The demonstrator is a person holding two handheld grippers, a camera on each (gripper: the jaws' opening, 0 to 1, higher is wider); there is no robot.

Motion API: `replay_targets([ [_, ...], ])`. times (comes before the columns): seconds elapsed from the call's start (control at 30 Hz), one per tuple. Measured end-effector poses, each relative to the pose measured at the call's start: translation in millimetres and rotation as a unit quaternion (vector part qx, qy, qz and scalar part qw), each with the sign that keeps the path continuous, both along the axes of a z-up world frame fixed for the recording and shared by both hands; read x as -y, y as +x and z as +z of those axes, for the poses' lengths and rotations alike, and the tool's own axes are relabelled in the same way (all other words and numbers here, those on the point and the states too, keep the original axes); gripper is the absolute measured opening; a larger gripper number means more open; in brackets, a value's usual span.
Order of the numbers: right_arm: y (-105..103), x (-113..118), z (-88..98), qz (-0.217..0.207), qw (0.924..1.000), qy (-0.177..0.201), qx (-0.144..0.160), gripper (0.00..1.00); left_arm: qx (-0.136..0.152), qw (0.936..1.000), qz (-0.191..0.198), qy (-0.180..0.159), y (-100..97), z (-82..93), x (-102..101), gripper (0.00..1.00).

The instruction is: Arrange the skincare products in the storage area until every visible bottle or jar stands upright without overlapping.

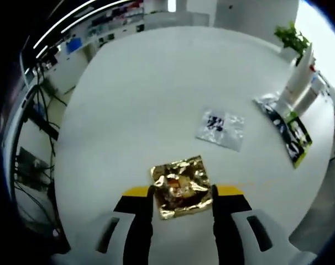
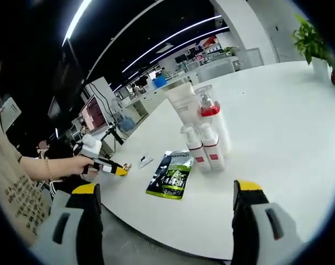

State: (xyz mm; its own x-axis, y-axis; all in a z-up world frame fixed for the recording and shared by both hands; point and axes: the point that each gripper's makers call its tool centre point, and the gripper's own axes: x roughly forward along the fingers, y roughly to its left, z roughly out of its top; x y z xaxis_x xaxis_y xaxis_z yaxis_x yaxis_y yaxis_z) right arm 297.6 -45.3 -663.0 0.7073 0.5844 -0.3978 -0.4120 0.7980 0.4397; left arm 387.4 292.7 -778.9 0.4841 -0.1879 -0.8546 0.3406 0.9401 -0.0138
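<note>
My left gripper (image 1: 182,193) is closed on a crinkled gold foil sachet (image 1: 181,185) just above the white table (image 1: 145,99); its jaws press both side edges. Past it lie a clear sachet (image 1: 220,128) and a green-black sachet (image 1: 292,132), with a white tube (image 1: 300,77) behind. My right gripper (image 2: 167,189) is open and holds nothing at the table's edge. Ahead of it stand a white tube (image 2: 184,102), a red-collared pump bottle (image 2: 207,107) and two small red-labelled bottles (image 2: 194,146) (image 2: 213,144), all upright. The green-black sachet (image 2: 172,174) lies flat in front.
A person's hand (image 2: 73,165) holds the left gripper (image 2: 109,167) at the table's left edge, near a small clear sachet (image 2: 145,160). A potted plant (image 2: 311,36) stands at the far edge. Desks, monitors and cables lie beyond the table.
</note>
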Motion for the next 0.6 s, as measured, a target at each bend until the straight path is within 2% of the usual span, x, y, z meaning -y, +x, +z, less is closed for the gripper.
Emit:
replay_targets([
  [0.37,-0.2,-0.1,0.7,-0.001,1.0000,0.002,0.001,1.00,0.008,1.0000,-0.004,0.002,0.0,2.5,-0.1,0.36],
  [0.6,0.0,0.1,1.3,-0.002,1.0000,0.003,0.002,1.00,0.020,0.9997,-0.016,-0.001,2.9,12.9,5.1,0.35],
])
